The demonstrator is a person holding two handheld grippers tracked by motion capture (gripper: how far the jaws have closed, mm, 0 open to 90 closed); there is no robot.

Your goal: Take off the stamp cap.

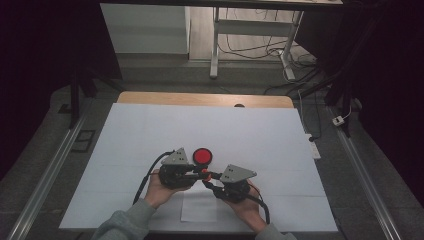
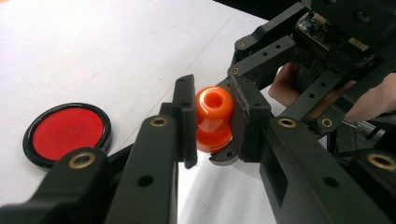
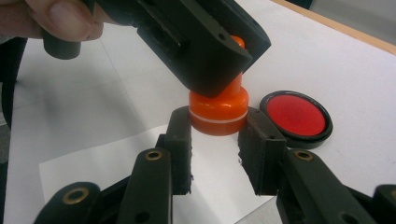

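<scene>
Above the white-covered tabletop, in the high view, both hands meet near the front edge: the left tool and the right tool converge on one small orange stamp, with the round red ink pad lying open just behind them and a slip of white paper below. In the left gripper view, the left tool is clamped on the stamp's knob-like handle — a grip on the upper part, probably so it can be pulled or turned against the base. The ink pad sits off to the side, well apart. In the right gripper view, the right tool is closed around the stamp's wider base, pads at its flanks, holding it over the paper. Two grips on two halves — it looks like the stamp is being steadied at one end while the other is worked.
</scene>
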